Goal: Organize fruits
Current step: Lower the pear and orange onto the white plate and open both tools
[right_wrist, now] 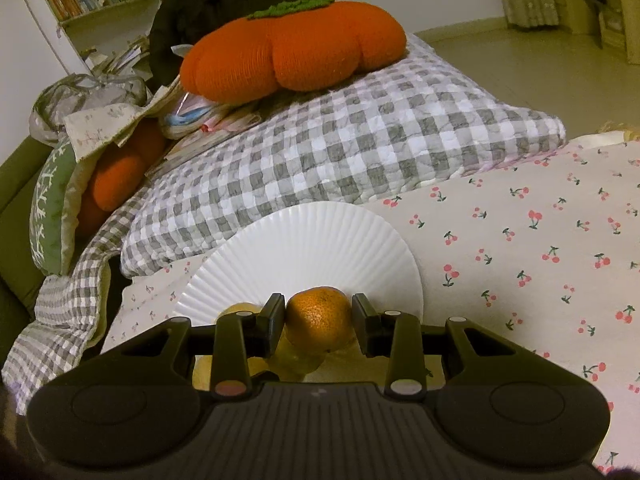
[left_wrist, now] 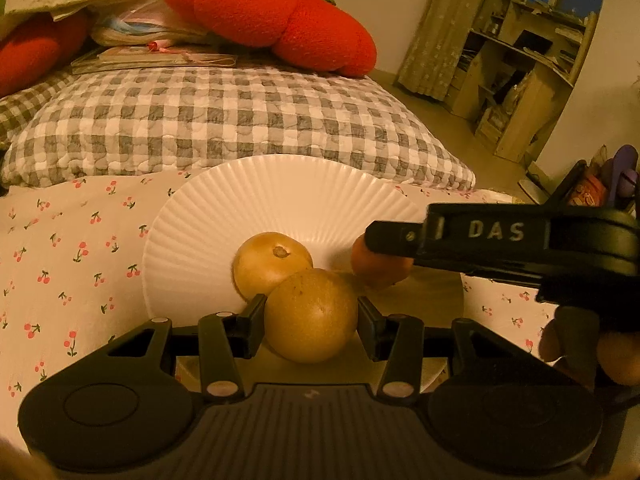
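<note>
Bedroom, warm lamplight; cherry-print sheet (right_wrist: 520, 264) as work surface.

Left gripper (left_wrist: 311, 316): jaws partly apart, bracketing a yellow-brown round fruit (left_wrist: 311, 314); left finger touching, right finger just beside, so firm hold cannot be told. Fruit sits over the near edge of the plate.

Right gripper (right_wrist: 319, 318): jaws flanking an orange (right_wrist: 319, 316), slim gaps either side; grip uncertain.

Second yellow fruit (left_wrist: 270, 264): on the white ribbed plate (left_wrist: 224, 208), touching the first.

Beyond: checked quilt (left_wrist: 240, 120), red pumpkin-shaped cushion (left_wrist: 272, 16).

Step, by judgement: setting fruits onto the plate. Next: part both jaws fully and withdraw without nudging neighbours.
</note>
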Tool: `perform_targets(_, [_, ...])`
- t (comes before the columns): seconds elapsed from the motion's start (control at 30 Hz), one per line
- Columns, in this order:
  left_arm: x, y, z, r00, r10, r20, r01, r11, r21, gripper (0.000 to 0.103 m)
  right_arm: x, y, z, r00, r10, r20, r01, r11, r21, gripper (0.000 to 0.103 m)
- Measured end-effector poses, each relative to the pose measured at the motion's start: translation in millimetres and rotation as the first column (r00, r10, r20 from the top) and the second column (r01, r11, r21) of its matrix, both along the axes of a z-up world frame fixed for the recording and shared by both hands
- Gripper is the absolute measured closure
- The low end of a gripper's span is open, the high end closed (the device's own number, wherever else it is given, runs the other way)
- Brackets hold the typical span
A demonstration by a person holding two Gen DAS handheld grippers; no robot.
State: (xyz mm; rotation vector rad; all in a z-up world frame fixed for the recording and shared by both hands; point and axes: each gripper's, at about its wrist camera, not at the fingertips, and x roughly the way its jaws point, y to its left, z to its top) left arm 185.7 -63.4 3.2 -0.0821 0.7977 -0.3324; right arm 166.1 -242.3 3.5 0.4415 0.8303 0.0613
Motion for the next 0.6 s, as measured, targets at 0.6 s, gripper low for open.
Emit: perform_targets(0.6, [-5,23,18,0.996,0.081,-0.036,-0.085,0.983,-0.161,0.050,-8,-14,12,0.998,-0.059,-0.001,0.059,0.993,0.098,0.058])
